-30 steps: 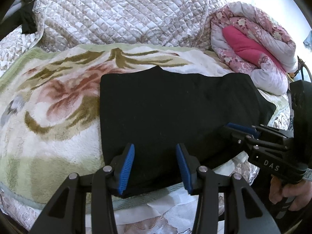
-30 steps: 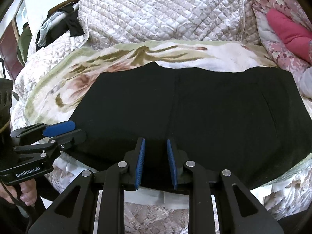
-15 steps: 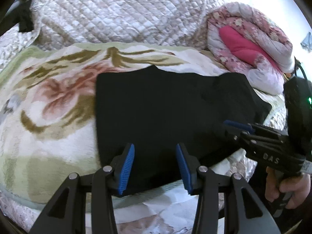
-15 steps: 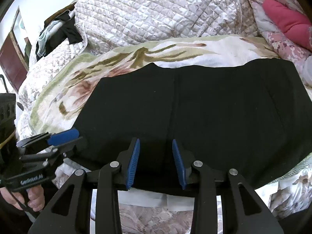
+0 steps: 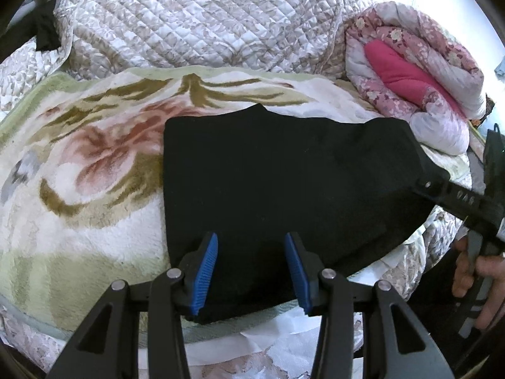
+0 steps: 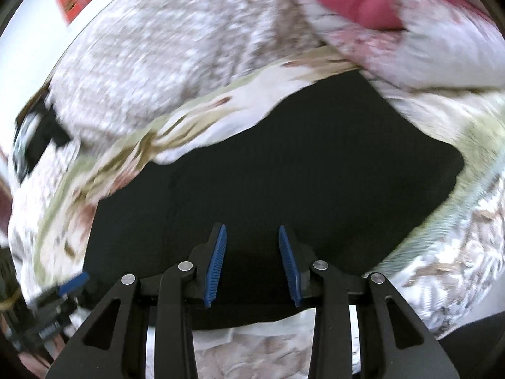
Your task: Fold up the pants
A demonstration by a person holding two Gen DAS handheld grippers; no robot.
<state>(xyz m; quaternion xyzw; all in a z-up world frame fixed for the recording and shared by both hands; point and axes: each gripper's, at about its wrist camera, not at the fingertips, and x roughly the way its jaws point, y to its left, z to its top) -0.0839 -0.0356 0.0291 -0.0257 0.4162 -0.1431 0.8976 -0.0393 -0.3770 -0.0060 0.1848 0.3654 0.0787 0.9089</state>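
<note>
A: Where were the pants (image 5: 284, 189)?
B: Flat on the bed's blanket (image 5: 94, 164), already folded into a compact black slab; perhaps one more fold was left.
A: The jaws?
B: The left gripper (image 5: 251, 268) hung part open over the near edge, holding nothing. The right gripper (image 6: 252, 262) was part open too, empty.
A: Changes?
B: The right had widened, rolled and swung toward the pants' right end; the left stayed.

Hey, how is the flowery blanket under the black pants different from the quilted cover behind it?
The flowery blanket is plush, with large pink and olive blooms on cream; the quilted cover is stitched in small diamonds with a pale brownish print. The blanket lies flat beneath the pants; the cover is heaped up behind. Both are light-coloured bedding.
</note>
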